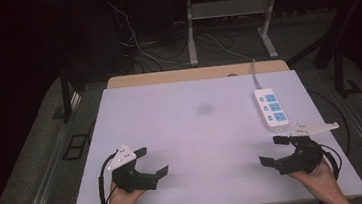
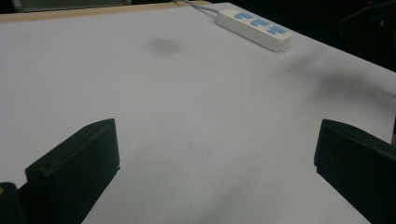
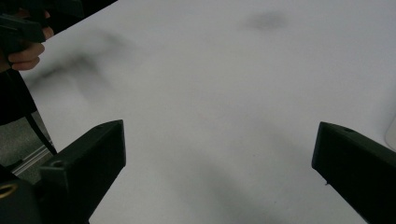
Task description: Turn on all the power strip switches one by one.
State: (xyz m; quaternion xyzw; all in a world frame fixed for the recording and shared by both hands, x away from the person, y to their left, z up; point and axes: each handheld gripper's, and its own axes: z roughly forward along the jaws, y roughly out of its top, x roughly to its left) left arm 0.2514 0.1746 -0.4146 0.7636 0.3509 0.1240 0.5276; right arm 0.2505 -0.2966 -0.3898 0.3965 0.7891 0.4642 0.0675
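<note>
From above, a person's two hands rest at the near edge of a pale worktop (image 1: 197, 130), each holding a hand-held gripper. The left hand-held gripper (image 1: 153, 162) and the right hand-held gripper (image 1: 273, 151) both have jaws spread wide, holding nothing, pointing toward each other. A white power strip (image 1: 271, 107) with three blue sockets lies at the far right, near the right one. The left gripper view shows the strip (image 2: 254, 25) well beyond its jaws; the right gripper view shows the left hand (image 3: 25, 51) instead.

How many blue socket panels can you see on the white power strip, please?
3, in a row along the power strip at the table's far right: one at the far end, one in the middle, one nearest the right gripper.
</note>
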